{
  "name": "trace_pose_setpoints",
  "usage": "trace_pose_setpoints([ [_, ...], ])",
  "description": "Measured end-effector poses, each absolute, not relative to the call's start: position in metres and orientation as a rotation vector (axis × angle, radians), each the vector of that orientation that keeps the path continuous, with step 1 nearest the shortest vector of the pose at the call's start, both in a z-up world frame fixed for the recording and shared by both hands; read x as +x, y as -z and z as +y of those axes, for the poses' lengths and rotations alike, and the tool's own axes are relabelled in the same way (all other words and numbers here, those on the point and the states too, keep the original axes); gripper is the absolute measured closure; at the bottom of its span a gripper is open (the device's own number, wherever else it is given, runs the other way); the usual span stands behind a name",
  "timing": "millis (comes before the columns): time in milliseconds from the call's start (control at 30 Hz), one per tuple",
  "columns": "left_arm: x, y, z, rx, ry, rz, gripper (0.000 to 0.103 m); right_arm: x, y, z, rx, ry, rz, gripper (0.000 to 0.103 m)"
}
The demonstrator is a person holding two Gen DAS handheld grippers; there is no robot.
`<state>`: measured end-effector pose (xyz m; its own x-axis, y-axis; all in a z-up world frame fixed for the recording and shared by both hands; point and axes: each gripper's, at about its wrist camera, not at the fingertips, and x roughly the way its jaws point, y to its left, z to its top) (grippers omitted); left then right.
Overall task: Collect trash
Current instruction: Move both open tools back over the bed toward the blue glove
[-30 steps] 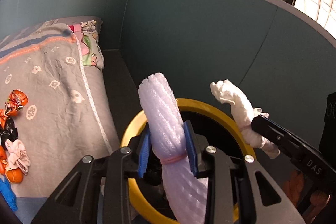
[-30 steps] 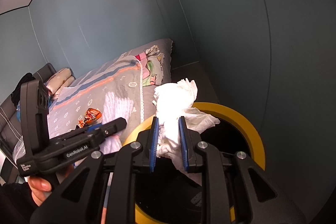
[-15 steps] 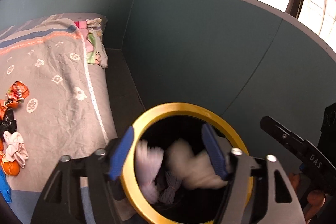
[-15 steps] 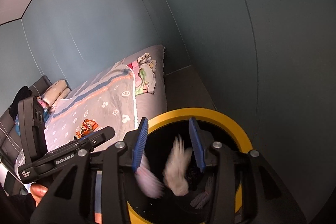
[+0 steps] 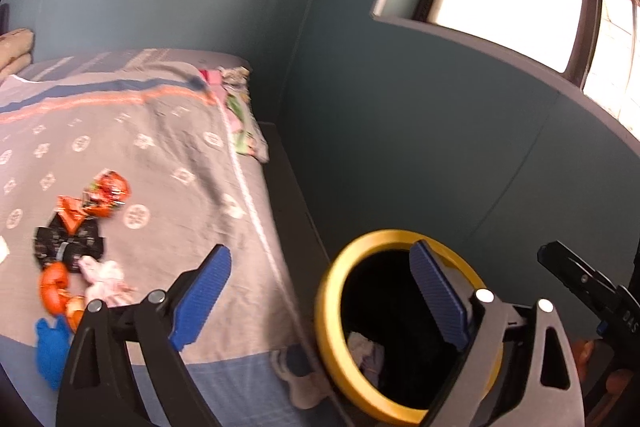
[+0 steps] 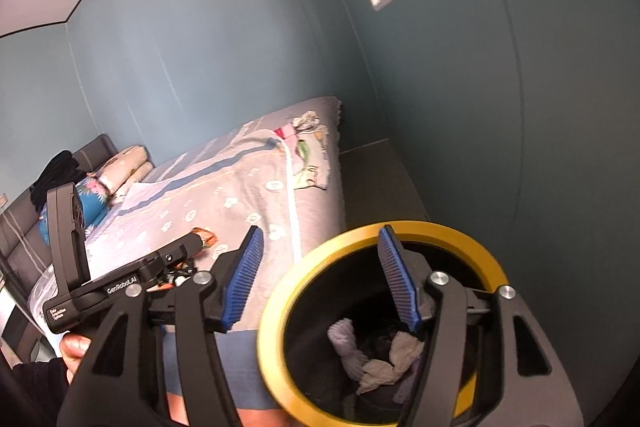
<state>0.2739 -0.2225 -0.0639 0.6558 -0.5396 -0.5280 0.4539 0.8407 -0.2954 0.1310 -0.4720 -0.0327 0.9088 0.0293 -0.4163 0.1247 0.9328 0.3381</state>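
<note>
The left gripper (image 5: 320, 291), angled downward, has just been opening and stands spread wide and empty, one blue pad over the grey patterned bedspread (image 5: 160, 155), the other over the round black bin with a yellow rim (image 5: 326, 323) at lower right. Only this view shows the orange and black wrappers (image 5: 86, 211) strewn at left. The right gripper (image 6: 320, 275), also just opened and empty, alone reveals crumpled white tissues (image 6: 372, 359) lying inside the bin (image 6: 400, 227), plus the hand (image 6: 74, 345) at lower left.
</note>
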Motion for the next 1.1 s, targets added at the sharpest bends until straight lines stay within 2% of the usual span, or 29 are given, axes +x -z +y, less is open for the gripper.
trace_pose_setpoints([
  [167, 0.272, 0.051, -0.182, -0.158, 0.499, 0.611, 0.01, 0.127, 0.017, -0.447, 0.326, 0.002, 0.419, 0.037],
  [433, 0.271, 0.046, -0.112, -0.171, 0.368, 0.579, 0.008, 0.148, 0.001, -0.389, 0.273, -0.094, 0.437, 0.031],
  [833, 0.294, 0.073, -0.005, -0.118, 0.127, 0.588, 0.008, 0.202, -0.003, -0.3, 0.225, -0.23, 0.485, 0.03],
  [1100, 0.313, 0.092, 0.043, -0.096, 0.019, 0.603, 0.008, 0.242, 0.015, -0.252, 0.204, -0.294, 0.538, 0.03],
])
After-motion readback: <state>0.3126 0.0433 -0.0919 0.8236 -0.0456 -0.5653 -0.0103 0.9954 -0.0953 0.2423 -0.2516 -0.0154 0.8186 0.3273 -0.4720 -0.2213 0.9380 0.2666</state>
